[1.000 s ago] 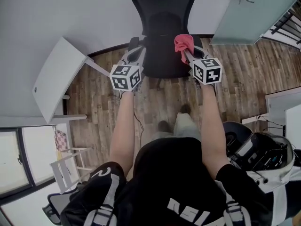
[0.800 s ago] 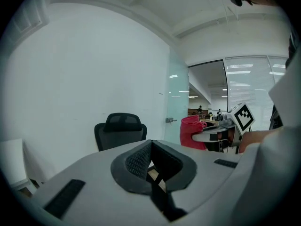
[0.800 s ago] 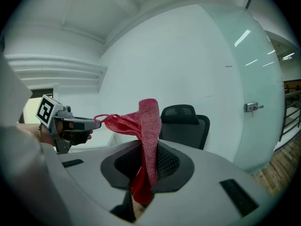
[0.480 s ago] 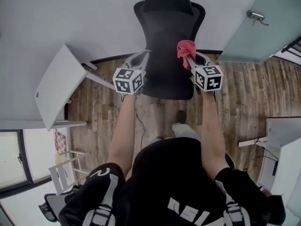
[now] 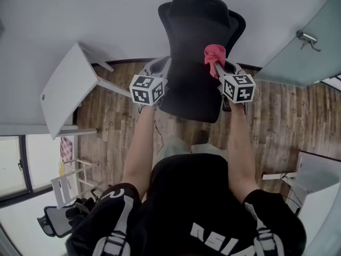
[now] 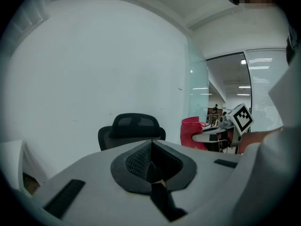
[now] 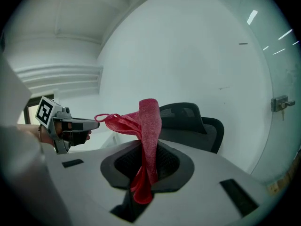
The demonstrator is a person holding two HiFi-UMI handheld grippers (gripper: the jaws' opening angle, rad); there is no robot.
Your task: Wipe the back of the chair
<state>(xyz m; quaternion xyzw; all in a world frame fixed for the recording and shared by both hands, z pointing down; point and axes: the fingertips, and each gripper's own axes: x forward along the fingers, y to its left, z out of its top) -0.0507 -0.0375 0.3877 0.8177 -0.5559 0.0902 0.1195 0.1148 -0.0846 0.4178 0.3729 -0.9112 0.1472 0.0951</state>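
The black office chair (image 5: 196, 57) stands against the white wall, its tall back and headrest (image 5: 201, 7) turned toward me. My right gripper (image 5: 217, 64) is shut on a red cloth (image 5: 214, 53) and hangs in front of the right side of the chair's back. In the right gripper view the cloth (image 7: 148, 135) stands up out of the jaws, with the chair (image 7: 189, 121) beyond it. My left gripper (image 5: 162, 64) is shut and holds nothing, level with the chair's left side. From the left gripper view the chair (image 6: 131, 129) is straight ahead.
A white table (image 5: 65, 89) stands to the left of the chair. A frosted glass door (image 5: 298, 52) with a handle (image 5: 306, 37) is at the right. A white folding rack (image 5: 72, 180) sits lower left on the wood floor (image 5: 120, 127).
The person has stepped closer to the chair, which now fills more of the head view. Both grippers moved forward toward the chair's back, the right still holding the red cloth.
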